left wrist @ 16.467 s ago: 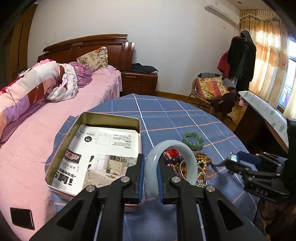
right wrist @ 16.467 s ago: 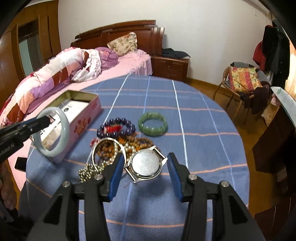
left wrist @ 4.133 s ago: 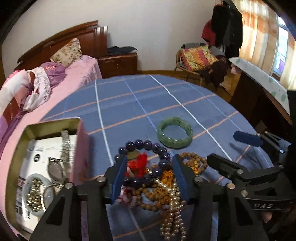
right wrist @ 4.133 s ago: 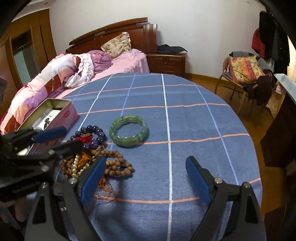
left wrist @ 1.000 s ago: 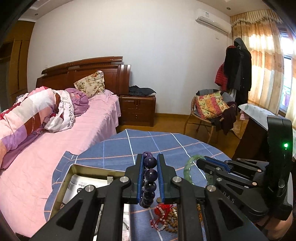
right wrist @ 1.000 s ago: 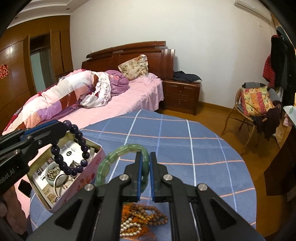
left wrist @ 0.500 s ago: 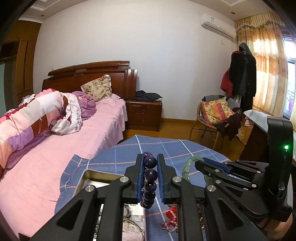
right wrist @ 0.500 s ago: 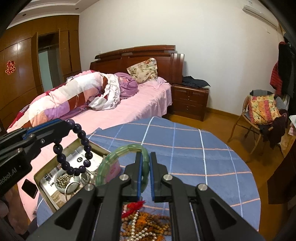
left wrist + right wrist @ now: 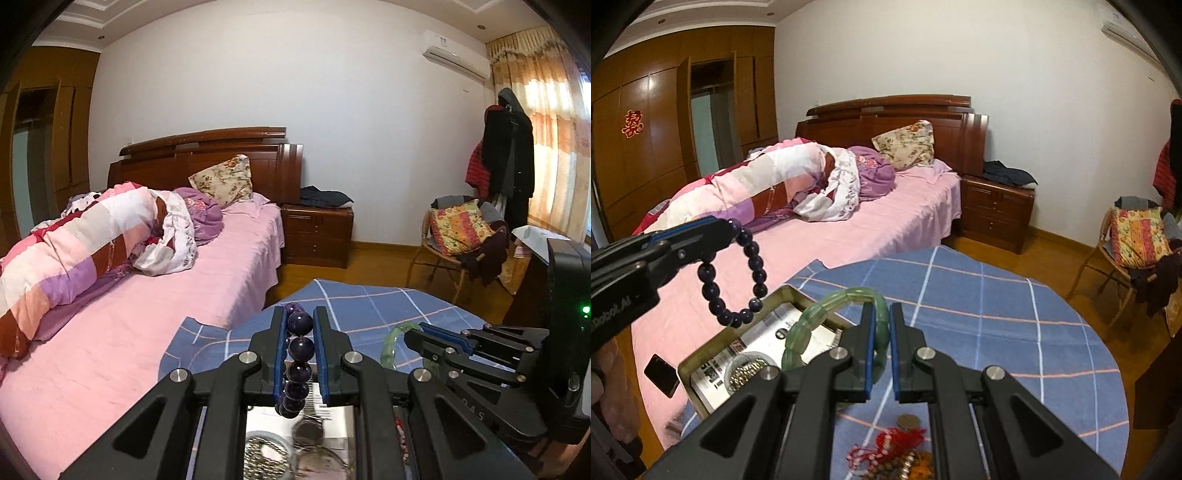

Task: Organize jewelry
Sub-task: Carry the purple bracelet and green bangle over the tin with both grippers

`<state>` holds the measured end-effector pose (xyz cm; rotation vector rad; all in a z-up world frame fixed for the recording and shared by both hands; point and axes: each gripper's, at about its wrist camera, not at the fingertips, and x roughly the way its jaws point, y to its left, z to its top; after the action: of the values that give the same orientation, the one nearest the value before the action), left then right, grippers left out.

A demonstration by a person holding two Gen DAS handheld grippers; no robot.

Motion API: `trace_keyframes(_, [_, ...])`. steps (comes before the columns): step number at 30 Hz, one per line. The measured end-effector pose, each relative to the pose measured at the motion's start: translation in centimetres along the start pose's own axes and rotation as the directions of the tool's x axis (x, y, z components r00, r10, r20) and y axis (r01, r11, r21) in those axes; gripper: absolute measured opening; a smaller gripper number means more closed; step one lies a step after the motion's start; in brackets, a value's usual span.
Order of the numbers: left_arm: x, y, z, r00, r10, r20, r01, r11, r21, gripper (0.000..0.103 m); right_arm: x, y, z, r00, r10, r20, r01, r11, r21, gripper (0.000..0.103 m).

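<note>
A round table covered by a blue checked tablecloth (image 9: pixel 979 332) is seen beside a bed. At its left edge an open metal tin (image 9: pixel 701 363) is set, lined with printed paper. Near the front edge a tangle of beaded jewelry with a red tassel (image 9: pixel 897 443) is laid on the cloth, and a small round coin-like piece (image 9: pixel 908 421) is placed just beyond it.

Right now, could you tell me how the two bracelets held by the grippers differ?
The purple bead bracelet is dark with round beads; the green bracelet is pale, translucent, with flat segments. The purple one hangs from the left gripper; the green sits in the right gripper. Both are gripped above the tin box.
</note>
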<state>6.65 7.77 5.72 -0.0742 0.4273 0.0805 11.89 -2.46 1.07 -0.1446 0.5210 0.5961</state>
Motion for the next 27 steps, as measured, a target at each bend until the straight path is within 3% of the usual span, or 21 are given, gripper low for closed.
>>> trace_keyframes(9, [2.8,1.7,-1.3,0.997,0.034,-0.072,-0.035,0.999,-0.016,0.014,2.9,2.3,0.0,0.998,0.048,-0.04,-0.049,0.998,-0.026,0.009])
trace_keyframes(27, [6.0,2.7,-3.5,0.982,0.03,-0.186,-0.036,0.999,-0.029,0.014,7.6,3.9,-1.7,0.986,0.069,-0.153,-0.076,0.996,-0.039,0.009])
